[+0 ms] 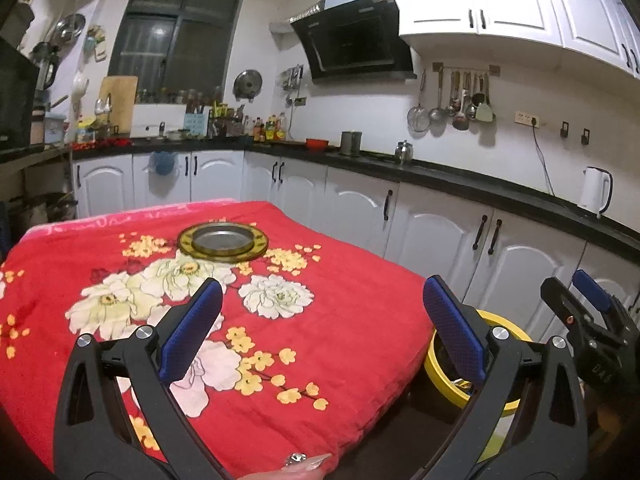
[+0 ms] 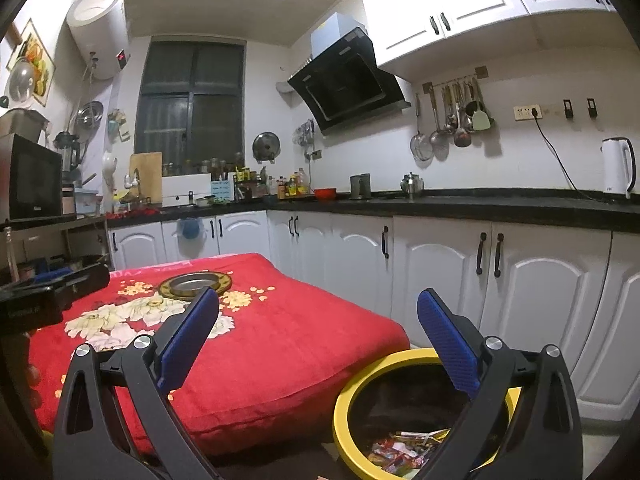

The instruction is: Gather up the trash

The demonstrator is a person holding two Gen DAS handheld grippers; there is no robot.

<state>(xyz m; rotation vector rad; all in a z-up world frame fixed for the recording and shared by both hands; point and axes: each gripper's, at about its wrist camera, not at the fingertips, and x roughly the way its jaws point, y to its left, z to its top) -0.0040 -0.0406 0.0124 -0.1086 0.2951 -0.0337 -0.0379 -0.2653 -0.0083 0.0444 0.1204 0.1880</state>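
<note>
Two tools, each with two blue textured pads on black arms. The left tool (image 1: 322,332) has its pads set wide apart with nothing between them, above a counter (image 1: 360,320) draped in a plush red cloth printed with white and yellow flowers. The right tool (image 2: 318,344) is likewise spread and empty, with one pad over the cloth and the other over the bin. One round bin (image 2: 344,404) with a glossy yellow rim and dark interior stands on the floor at 5 o'clock in the right wrist view, just beside the counter's corner. Inside it lies the trash (image 2: 404,450): a heap of small crinkled wrappers, mostly red and pink; their number cannot be told. One round metal dish (image 1: 223,240) with a gold patterned border rests on the cloth at 11 o'clock in the left wrist view.
</note>
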